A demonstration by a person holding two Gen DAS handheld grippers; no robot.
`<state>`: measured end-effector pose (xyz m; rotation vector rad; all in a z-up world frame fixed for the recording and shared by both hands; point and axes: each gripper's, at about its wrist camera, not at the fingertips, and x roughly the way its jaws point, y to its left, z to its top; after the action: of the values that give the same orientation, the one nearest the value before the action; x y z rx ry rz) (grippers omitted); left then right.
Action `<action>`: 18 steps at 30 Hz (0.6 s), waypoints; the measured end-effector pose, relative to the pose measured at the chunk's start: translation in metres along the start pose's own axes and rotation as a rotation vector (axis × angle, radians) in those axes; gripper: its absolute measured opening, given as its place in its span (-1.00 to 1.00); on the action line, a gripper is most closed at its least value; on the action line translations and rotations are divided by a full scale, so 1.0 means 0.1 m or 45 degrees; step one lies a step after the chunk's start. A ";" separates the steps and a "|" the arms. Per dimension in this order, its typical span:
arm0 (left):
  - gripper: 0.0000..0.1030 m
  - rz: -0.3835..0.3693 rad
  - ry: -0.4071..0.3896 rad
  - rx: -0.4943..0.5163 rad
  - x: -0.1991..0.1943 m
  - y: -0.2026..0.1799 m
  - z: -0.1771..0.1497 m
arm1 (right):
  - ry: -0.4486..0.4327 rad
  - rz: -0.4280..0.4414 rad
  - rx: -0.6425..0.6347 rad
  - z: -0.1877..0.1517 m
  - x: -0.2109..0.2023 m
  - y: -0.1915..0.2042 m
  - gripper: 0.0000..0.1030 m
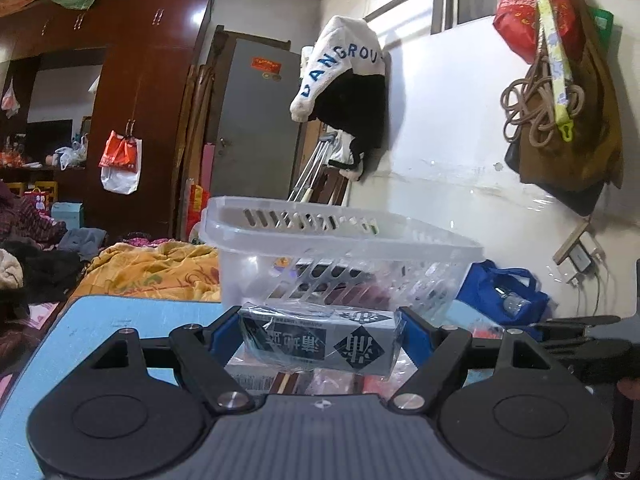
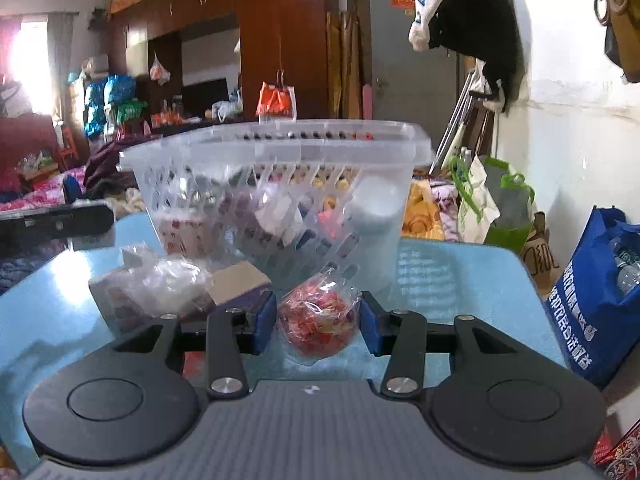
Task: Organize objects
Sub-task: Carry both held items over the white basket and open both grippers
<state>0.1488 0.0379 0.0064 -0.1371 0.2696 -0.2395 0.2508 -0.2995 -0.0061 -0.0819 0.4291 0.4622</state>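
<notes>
With the left gripper (image 1: 318, 334) clamped on a wrapped box (image 1: 320, 344) and the right gripper (image 2: 318, 326) closed on a red packet (image 2: 318, 320), the basket (image 2: 276, 148) stands just ahead, so each load should clear its rim before release.

The left hand-held gripper (image 1: 318, 342) grips a wrapped grey box (image 1: 320, 342) between its blue pads (image 1: 414, 336), raised just above the clutter on the blue counter (image 1: 132, 320); beyond the box stands a clear slotted basket (image 1: 340, 248); the right hand-held gripper (image 1: 580, 338) shows at the right edge.
</notes>
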 end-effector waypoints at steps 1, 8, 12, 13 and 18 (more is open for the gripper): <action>0.61 -0.005 -0.012 0.003 -0.04 -0.01 0.02 | -0.021 0.006 0.003 0.04 -0.08 0.00 -0.08; 0.61 -0.018 -0.112 0.049 -0.11 -0.15 0.62 | -0.194 -0.016 -0.070 0.57 -0.43 0.19 -0.07; 0.61 0.008 -0.083 0.071 0.17 -0.21 1.07 | -0.298 -0.091 -0.138 1.03 -0.23 0.27 -0.07; 0.61 0.039 -0.067 0.099 0.27 -0.22 1.16 | -0.287 -0.115 -0.152 1.14 -0.10 0.27 -0.07; 0.61 0.091 0.066 0.013 0.79 -0.05 1.38 | -0.188 -0.106 -0.121 1.36 0.44 0.16 -0.07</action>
<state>0.2597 0.0269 0.1196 -0.1107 0.3244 -0.1740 0.3308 -0.2436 0.0992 -0.1560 0.2578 0.4040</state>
